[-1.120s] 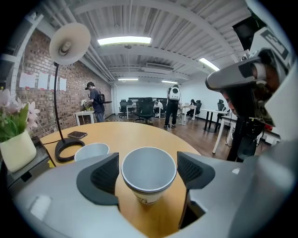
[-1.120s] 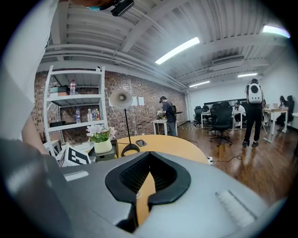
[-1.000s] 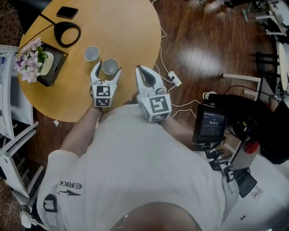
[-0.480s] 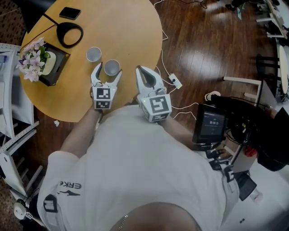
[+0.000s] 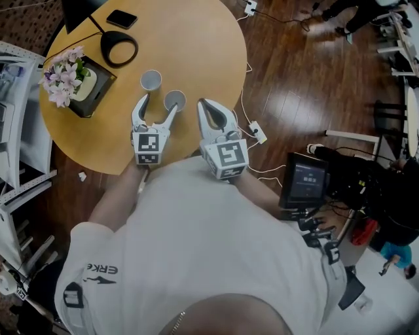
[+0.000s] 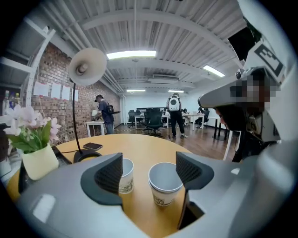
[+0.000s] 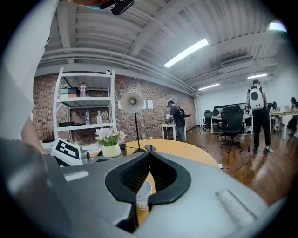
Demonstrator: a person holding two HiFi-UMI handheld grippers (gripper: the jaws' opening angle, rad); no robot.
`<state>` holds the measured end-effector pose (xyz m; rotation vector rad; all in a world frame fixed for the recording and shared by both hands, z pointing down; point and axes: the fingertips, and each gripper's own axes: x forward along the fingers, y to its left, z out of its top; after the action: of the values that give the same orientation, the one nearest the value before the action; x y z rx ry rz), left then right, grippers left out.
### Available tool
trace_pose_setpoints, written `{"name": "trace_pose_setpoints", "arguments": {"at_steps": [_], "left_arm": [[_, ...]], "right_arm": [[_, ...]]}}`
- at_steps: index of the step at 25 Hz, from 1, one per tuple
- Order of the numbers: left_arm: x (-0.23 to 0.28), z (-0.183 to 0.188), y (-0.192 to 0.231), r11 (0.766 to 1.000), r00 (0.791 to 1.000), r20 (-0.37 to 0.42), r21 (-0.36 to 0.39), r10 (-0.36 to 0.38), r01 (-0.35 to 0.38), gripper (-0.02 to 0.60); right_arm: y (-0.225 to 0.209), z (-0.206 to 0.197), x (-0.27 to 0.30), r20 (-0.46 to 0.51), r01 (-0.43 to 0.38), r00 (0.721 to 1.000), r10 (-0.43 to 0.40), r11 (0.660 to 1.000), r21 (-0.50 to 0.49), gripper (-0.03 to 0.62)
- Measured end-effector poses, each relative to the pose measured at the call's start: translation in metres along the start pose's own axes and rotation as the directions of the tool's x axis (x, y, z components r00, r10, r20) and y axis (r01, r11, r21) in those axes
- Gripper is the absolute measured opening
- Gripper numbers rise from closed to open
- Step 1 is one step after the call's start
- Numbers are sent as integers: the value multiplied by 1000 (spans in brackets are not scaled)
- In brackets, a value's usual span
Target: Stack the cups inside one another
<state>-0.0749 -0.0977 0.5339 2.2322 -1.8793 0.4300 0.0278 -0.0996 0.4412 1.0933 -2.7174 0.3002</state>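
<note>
Two white paper cups stand upright on the round wooden table [image 5: 196,46]. The far cup [image 5: 150,80] [image 6: 125,174] is partly hidden by my left jaw in the left gripper view. The near cup [image 5: 175,100] [image 6: 165,182] stands just ahead of the left gripper [image 5: 157,105] [image 6: 149,160], close to its right fingertip. That gripper is open and neither pad touches a cup. My right gripper [image 5: 203,102] [image 7: 149,149] is shut and empty, hovering to the right of the near cup [image 7: 143,194], which shows through the gap under its jaws.
A black lamp base [image 5: 120,49], a phone [image 5: 122,19] and a flower pot in a dark tray [image 5: 78,80] sit at the table's back left. A power strip [image 5: 256,133] and cables lie on the floor to the right. White shelving [image 5: 16,131] stands left.
The left gripper has risen a little. The near cup now sits by its right fingertip instead of centred between the jaws. The cups stand as before, and the right gripper stays shut.
</note>
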Motion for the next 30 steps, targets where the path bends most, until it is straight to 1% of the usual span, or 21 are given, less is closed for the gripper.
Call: {"name": "trace_pose_setpoints", "arguments": {"at_steps": [4, 7, 12, 15, 19, 23, 26, 30], "left_arm": [[-18, 24, 16, 998, 995, 75, -26, 59, -57, 284], [-34, 38, 30, 994, 988, 118, -44, 102, -98, 194], [-59, 52, 55, 984, 971, 164, -67, 174, -165, 63], [-75, 55, 68, 978, 963, 175, -77, 207, -196, 9], [-89, 55, 83, 974, 959, 180, -89, 220, -207, 2], [-98, 53, 92, 974, 959, 181, -93, 219, -205, 2], [-101, 54, 96, 977, 960, 187, -96, 207, -191, 2], [-102, 52, 99, 982, 966, 190, -97, 176, -159, 2]], "right_arm": [[13, 9, 8, 13, -39, 999, 39, 999, -21, 14], [26, 17, 15, 25, -65, 997, 66, 997, -37, 14], [50, 30, 29, 46, -110, 993, 113, 992, -65, 14], [65, 35, 34, 52, -129, 990, 133, 989, -76, 14], [84, 38, 40, 52, -146, 987, 151, 985, -93, 14], [97, 43, 41, 49, -140, 988, 146, 985, -102, 14], [104, 45, 42, 62, -131, 989, 138, 986, -103, 14], [107, 45, 43, 57, -97, 993, 103, 989, -108, 14]]}}
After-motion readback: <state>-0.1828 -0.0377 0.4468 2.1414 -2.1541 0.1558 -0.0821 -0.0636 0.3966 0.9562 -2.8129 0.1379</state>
